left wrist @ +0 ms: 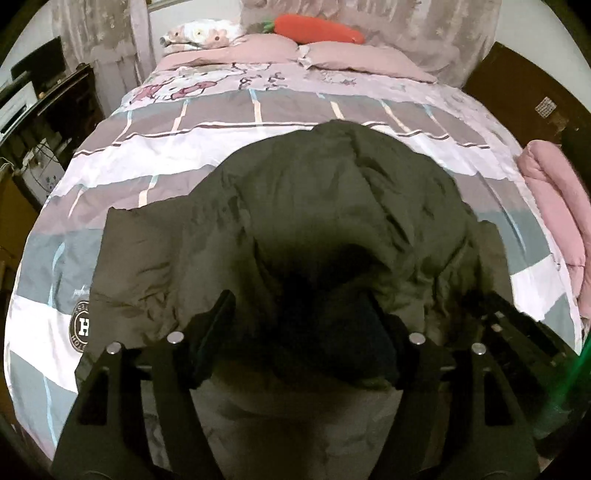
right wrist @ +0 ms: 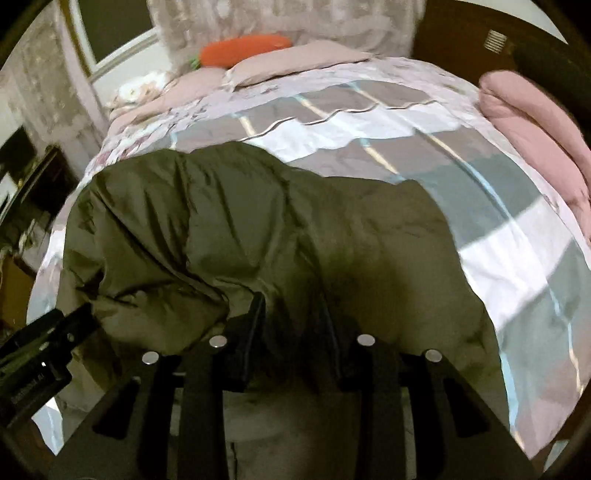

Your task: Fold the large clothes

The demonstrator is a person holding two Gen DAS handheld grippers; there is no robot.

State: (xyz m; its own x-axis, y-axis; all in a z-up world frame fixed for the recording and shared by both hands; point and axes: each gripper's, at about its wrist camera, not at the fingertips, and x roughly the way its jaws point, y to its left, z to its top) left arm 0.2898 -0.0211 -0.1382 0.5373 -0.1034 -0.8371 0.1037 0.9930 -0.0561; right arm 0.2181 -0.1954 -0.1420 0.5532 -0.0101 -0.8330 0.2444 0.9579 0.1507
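A large dark olive padded jacket (left wrist: pixel 314 206) lies on the bed, also in the right wrist view (right wrist: pixel 258 229). Its near edge is lifted and bunched. My left gripper (left wrist: pixel 299 332) has its fingers wide apart with the jacket's near edge between them; whether they pinch it is hidden in shadow. My right gripper (right wrist: pixel 295 332) is shut on a fold of the jacket's near edge. The left gripper's body (right wrist: pixel 40 350) shows at the left in the right wrist view, and the right gripper's body (left wrist: pixel 517 332) shows at the right in the left wrist view.
The bed carries a pink, grey and white patterned duvet (left wrist: pixel 221 122). Pink pillows (left wrist: pixel 362 59) and an orange carrot plush (left wrist: pixel 317 29) lie at the head. A rolled pink quilt (right wrist: pixel 535 122) lies on the bed's right side. Dark furniture (left wrist: pixel 55 103) stands left.
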